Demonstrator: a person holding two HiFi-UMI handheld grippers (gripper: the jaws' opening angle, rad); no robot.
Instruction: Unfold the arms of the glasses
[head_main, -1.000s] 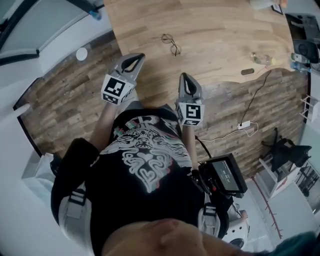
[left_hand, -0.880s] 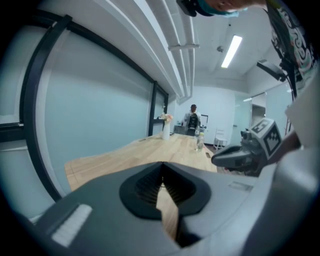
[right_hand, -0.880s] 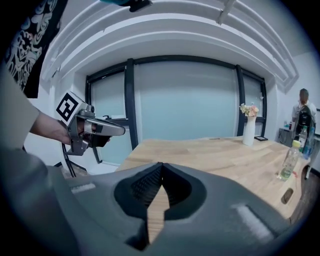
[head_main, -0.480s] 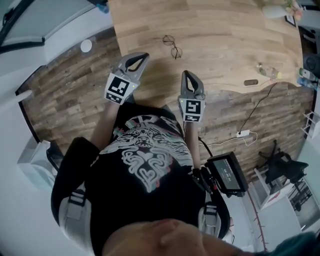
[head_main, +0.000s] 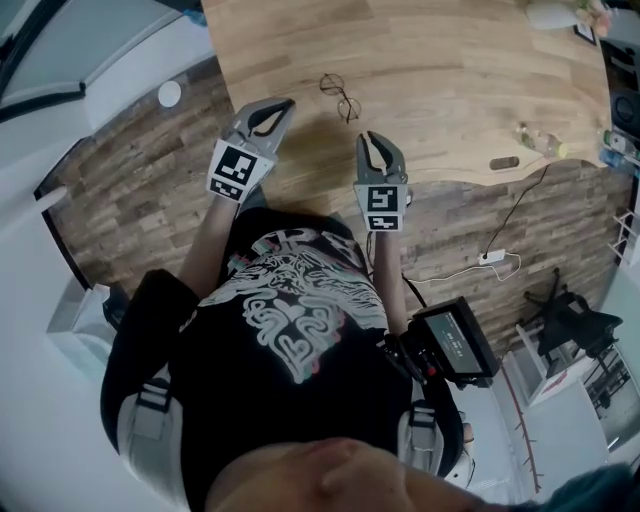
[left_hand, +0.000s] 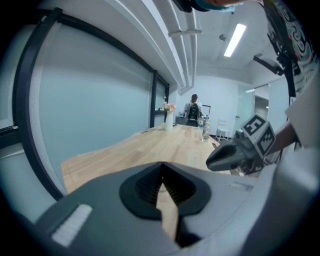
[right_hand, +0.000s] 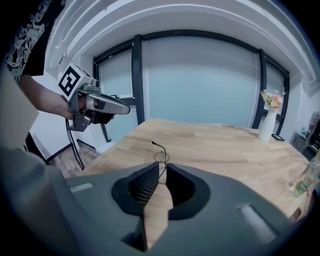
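The thin wire-framed glasses (head_main: 341, 95) lie folded on the wooden table (head_main: 450, 70), near its front left part. My left gripper (head_main: 283, 102) hovers over the table's front edge, left of and just short of the glasses, with its tips touching and nothing held. My right gripper (head_main: 373, 136) hangs a little nearer to me, right of the glasses, jaws a small way apart and empty. In the right gripper view the glasses (right_hand: 161, 156) show through the gap of the right gripper (right_hand: 160, 166), one arm sticking up; the left gripper (right_hand: 127, 109) floats at the left.
A clear bottle (head_main: 535, 140) and a small dark object (head_main: 503, 162) sit near the table's right front edge. A white vase with flowers (right_hand: 266, 125) stands at the far end. A cable and adaptor (head_main: 490, 257) lie on the wood floor.
Both grippers have moved a little forward over the table edge towards the glasses. The right gripper's jaws have parted slightly. The glasses have not moved.
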